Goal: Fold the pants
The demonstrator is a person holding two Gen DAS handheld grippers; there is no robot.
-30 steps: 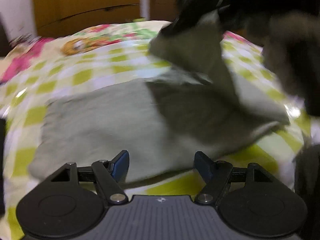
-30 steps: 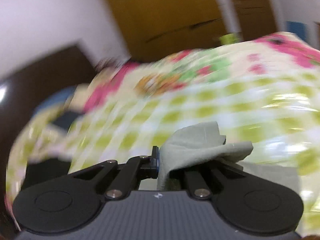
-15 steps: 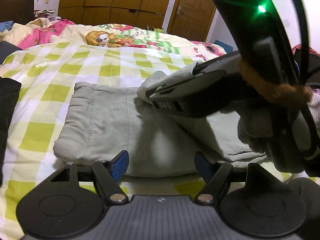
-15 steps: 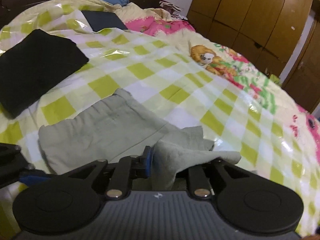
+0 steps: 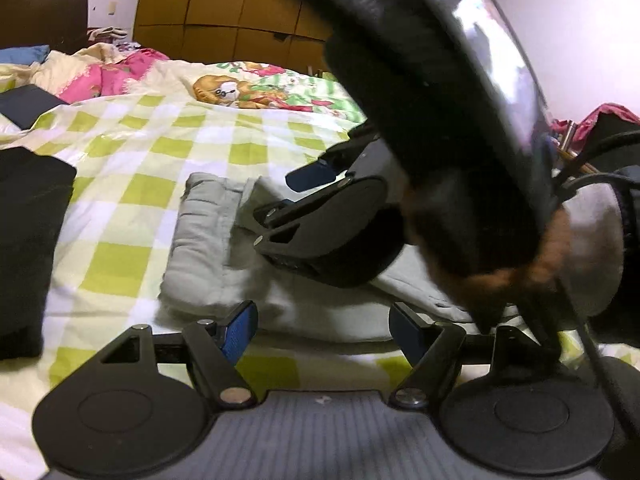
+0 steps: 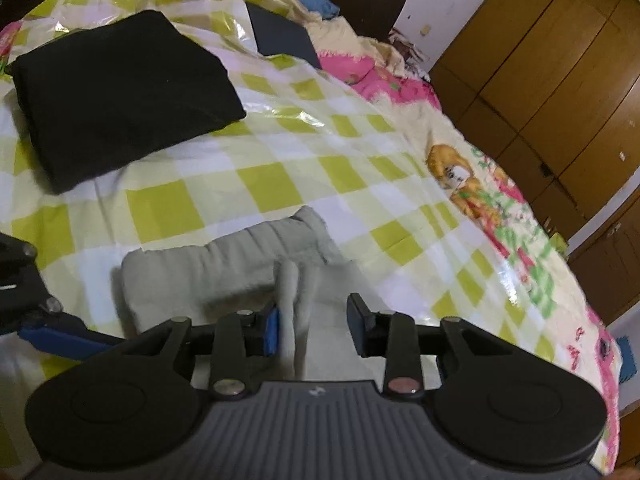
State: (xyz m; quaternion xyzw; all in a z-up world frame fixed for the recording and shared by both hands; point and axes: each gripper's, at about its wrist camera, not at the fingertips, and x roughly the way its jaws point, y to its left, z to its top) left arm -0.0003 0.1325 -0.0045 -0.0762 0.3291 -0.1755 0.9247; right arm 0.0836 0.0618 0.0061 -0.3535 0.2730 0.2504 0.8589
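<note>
I see a bed under a green-checked cover, brown wooden wardrobes beyond it, a white wall, and a dark headboard.

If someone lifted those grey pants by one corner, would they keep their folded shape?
Probably not. The grey pants look soft and creased, so they would likely droop and unfold. A fold stands loose inside the right gripper, hinting it is light and floppy.
</note>
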